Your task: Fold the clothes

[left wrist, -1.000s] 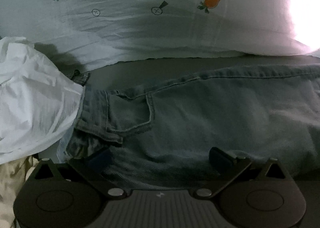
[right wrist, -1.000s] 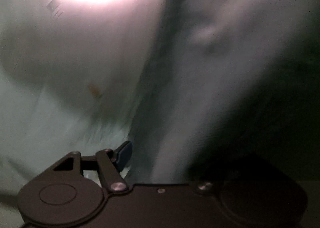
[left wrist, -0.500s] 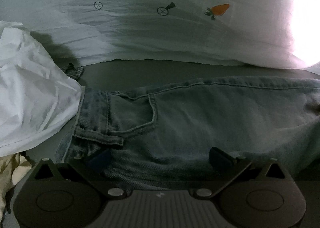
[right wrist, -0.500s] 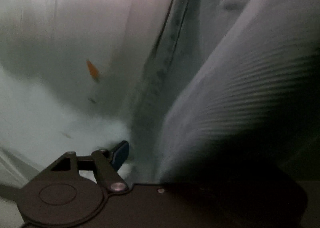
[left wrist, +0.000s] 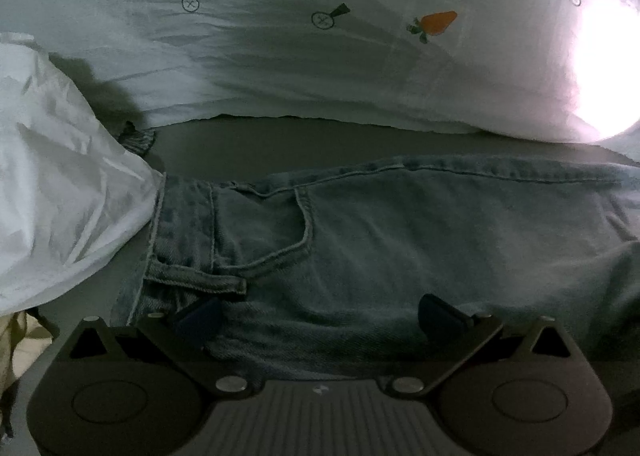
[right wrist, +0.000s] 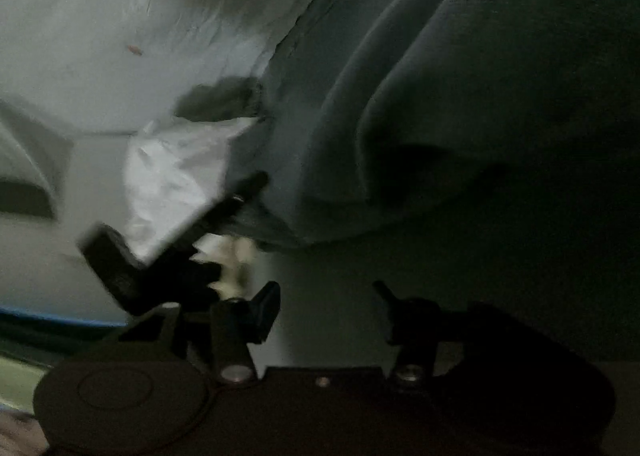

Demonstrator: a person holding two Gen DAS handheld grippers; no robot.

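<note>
Jeans (left wrist: pixel 400 240), one pair, lie flat across grey bed surface (left wrist: pixel 260 144), waistband beside white garment (left wrist: pixel 60 192). Left gripper (left wrist: pixel 320 312) spread wide over denim near belt loop, gripping nothing. Right gripper (right wrist: pixel 326 296) also parted, empty, near hanging dark fabric (right wrist: pixel 440 116). Step, by judgement: lining up first fold. Next move calls for closing on denim edge. Carrot-print bedding (left wrist: pixel 320 56) behind.

My left gripper (left wrist: pixel 320 314) is dark grey, with round discs, silver screws, a ribbed middle and dark blue pads (left wrist: pixel 440 312). My right gripper (right wrist: pixel 326 294) looks black, with silver screws too.
</note>
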